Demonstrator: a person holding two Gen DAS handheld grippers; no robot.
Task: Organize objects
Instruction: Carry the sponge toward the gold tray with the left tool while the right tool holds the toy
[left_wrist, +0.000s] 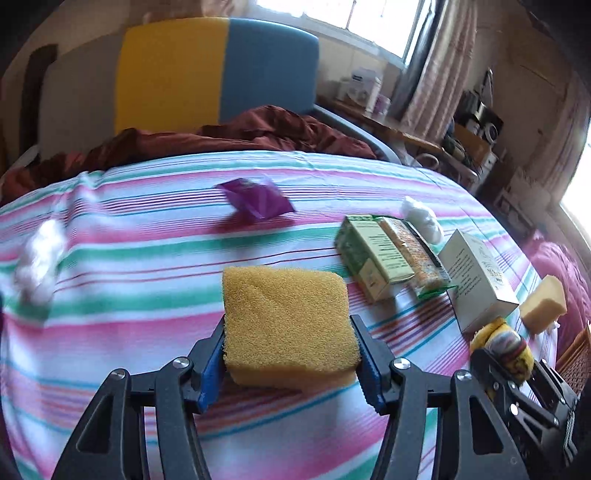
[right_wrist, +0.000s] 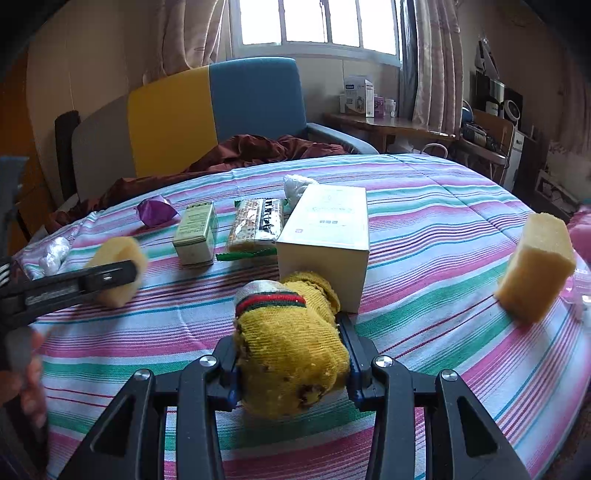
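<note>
1. My left gripper (left_wrist: 290, 360) pinches the yellow sponge (left_wrist: 288, 321) by both sides, over the striped bedspread (left_wrist: 129, 258).
2. My right gripper (right_wrist: 291, 363) – clamped on a rolled yellow sock (right_wrist: 290, 350), just before the white box (right_wrist: 328, 229).
3. A 2nd sponge (right_wrist: 535, 271) lies apart, to the right.

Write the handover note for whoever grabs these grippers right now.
Left gripper: fingers closed on the sponge, just above the bedspread.
Right gripper: shut on the yellow sock, near the white box.
Lined up already: green box, snack pack, white box.
Left loose: second sponge, purple wrapper, two white wads.
Place both held items, then gather the rest.
</note>
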